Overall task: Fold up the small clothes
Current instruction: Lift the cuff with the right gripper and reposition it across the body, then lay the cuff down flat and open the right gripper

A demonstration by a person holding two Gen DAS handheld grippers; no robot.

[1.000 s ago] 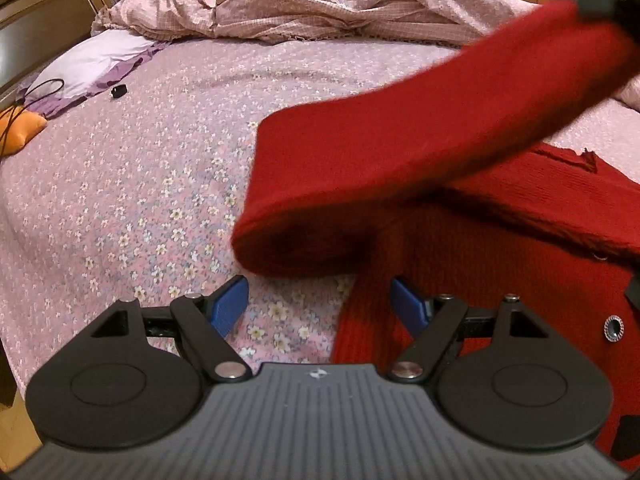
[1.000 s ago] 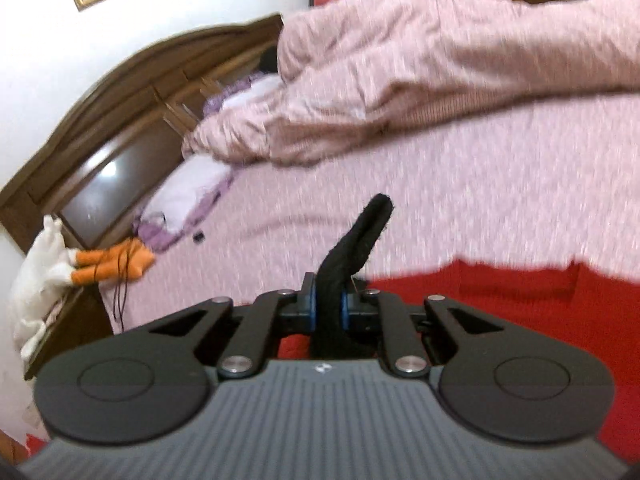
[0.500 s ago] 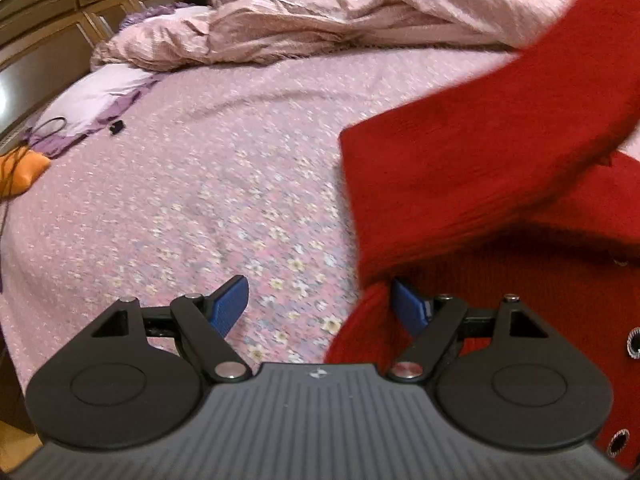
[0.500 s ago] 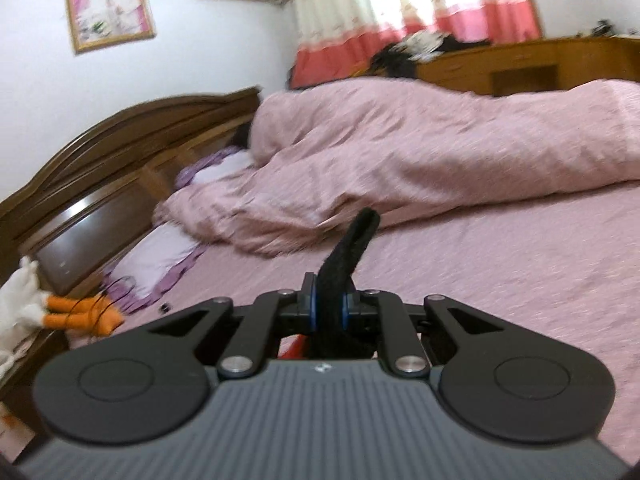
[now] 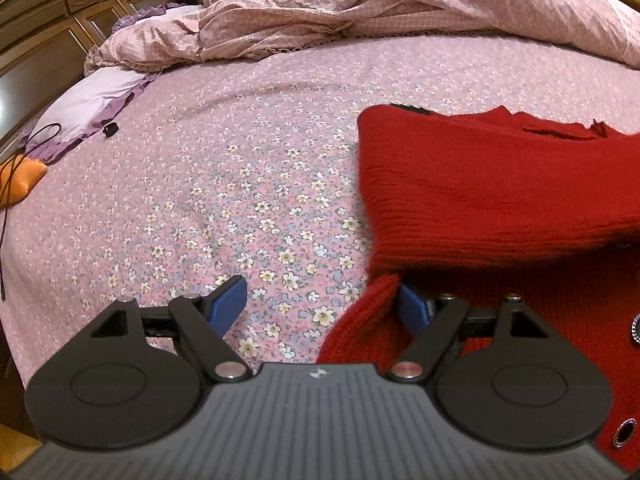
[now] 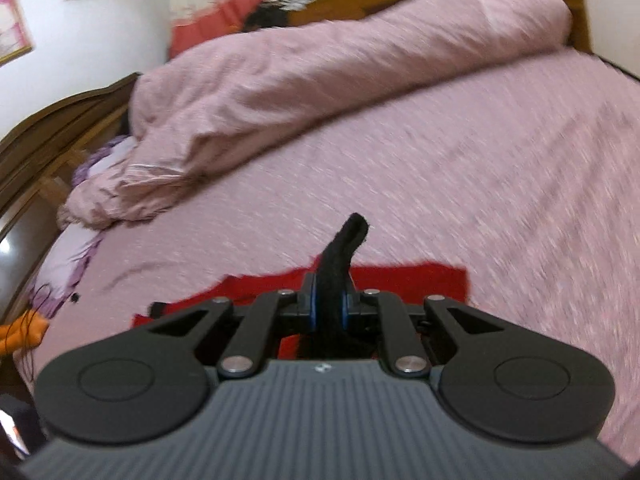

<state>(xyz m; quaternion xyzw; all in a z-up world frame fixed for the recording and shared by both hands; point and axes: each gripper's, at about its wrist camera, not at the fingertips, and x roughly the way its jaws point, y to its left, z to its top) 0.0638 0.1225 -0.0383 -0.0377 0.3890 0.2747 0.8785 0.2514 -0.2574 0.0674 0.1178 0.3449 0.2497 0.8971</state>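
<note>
A red knitted cardigan point(image 5: 500, 200) lies on the flowered bedsheet point(image 5: 240, 168), on the near side of the bed, well apart from the heaped pink duvet point(image 5: 360, 8) along the far edge. One sleeve point(image 5: 472, 184) is laid crosswise over the cardigan's body, which suggests the sleeve-in fold is the step in hand. The left gripper point(image 5: 320, 304) sits low at the cardigan's near left edge with its jaws wide apart; the right blue pad point(image 5: 412, 308) touches a raised ridge of knit while the left pad point(image 5: 228, 304) hangs over bare sheet, so nothing is pinched, and it seems placed there to steady or take up that edge next. The right gripper point(image 6: 330, 312) hovers above the cardigan with its jaws clamped on a black strip of cloth point(image 6: 340, 264) that stands up between them; this looks like the sleeve's dark cuff, though blur keeps that uncertain. Holding by the cuff lets the sleeve drape straight before it is let go. Metal snaps point(image 5: 626, 432) along the front show at the cardigan's right.
</note>
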